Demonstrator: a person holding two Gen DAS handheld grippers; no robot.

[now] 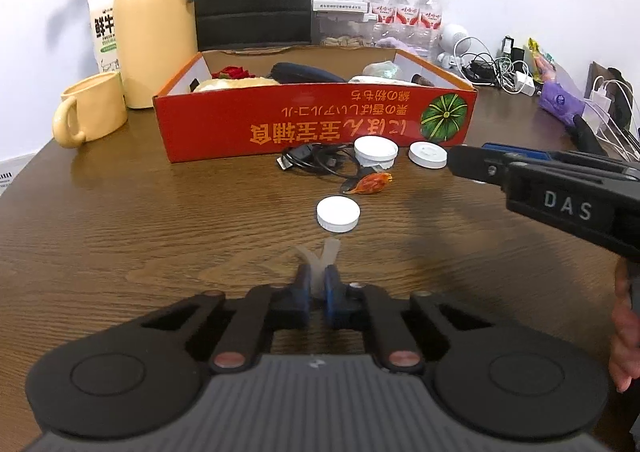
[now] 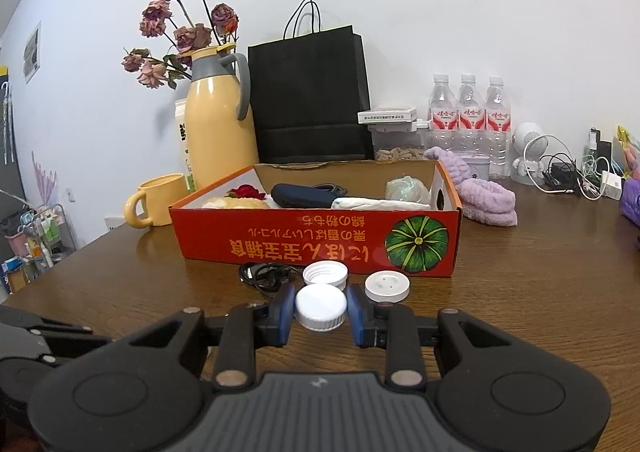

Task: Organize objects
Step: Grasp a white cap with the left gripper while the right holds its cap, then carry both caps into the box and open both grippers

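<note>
My left gripper (image 1: 316,284) is shut on a thin clear plastic scrap (image 1: 324,252) that sticks out ahead of its blue pads, just above the wooden table (image 1: 140,219). In front of it lie a white cap (image 1: 338,213), an orange sweet wrapper (image 1: 370,183), a black cable (image 1: 312,161), an upturned white cap (image 1: 376,151) and a white disc (image 1: 427,153). My right gripper (image 2: 320,310) is shut on another white bottle cap (image 2: 321,308). It reaches in from the right (image 1: 456,163) in the left wrist view, where its near finger hides that cap. The red cardboard box (image 2: 312,240) stands behind.
The box holds a dark case (image 2: 304,195), a red flower and wrapped items. Behind it stand a yellow jug (image 2: 218,131), a mug (image 2: 158,199), a black paper bag (image 2: 308,99) and water bottles (image 2: 468,119). A purple cloth (image 2: 480,195) and tangled chargers (image 1: 492,67) lie at the right.
</note>
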